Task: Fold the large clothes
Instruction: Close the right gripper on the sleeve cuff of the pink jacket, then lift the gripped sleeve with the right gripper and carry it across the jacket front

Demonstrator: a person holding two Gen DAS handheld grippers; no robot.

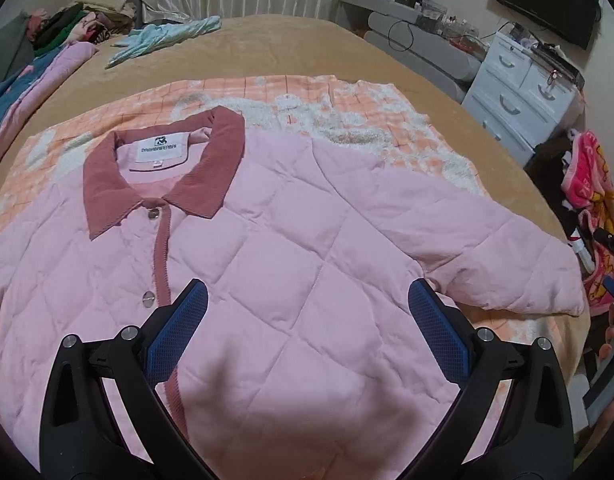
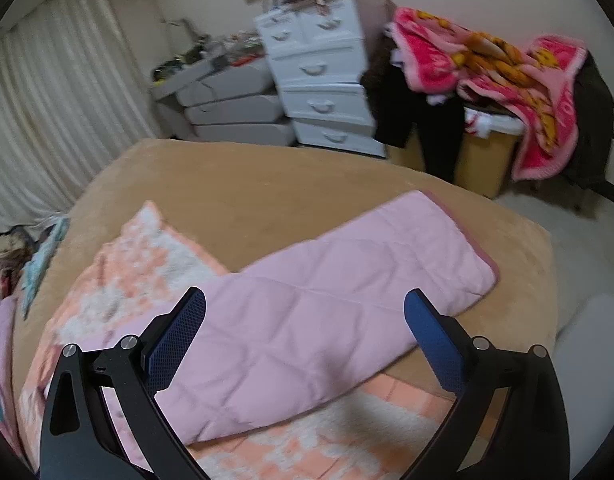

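Note:
A pink quilted jacket [image 1: 291, 248] with a dark rose corduroy collar [image 1: 223, 160] lies front up and buttoned on an orange and white blanket [image 1: 347, 104]. My left gripper [image 1: 307, 300] hangs open just above the jacket's chest, its blue pads wide apart with nothing between them. The jacket's sleeve [image 1: 507, 248] stretches out to the right. In the right wrist view that pink sleeve [image 2: 347, 280] runs across the blanket [image 2: 147, 248] onto the tan bed cover, and my right gripper [image 2: 305, 308] hovers open over its upper part, empty.
The tan bed cover [image 1: 287, 48] spreads beyond the blanket. A light blue garment [image 1: 167, 38] and a heap of clothes [image 1: 79, 20] lie at the far left. White drawers [image 2: 327, 72] and a pink printed blanket [image 2: 487, 76] over a box stand past the bed's right side.

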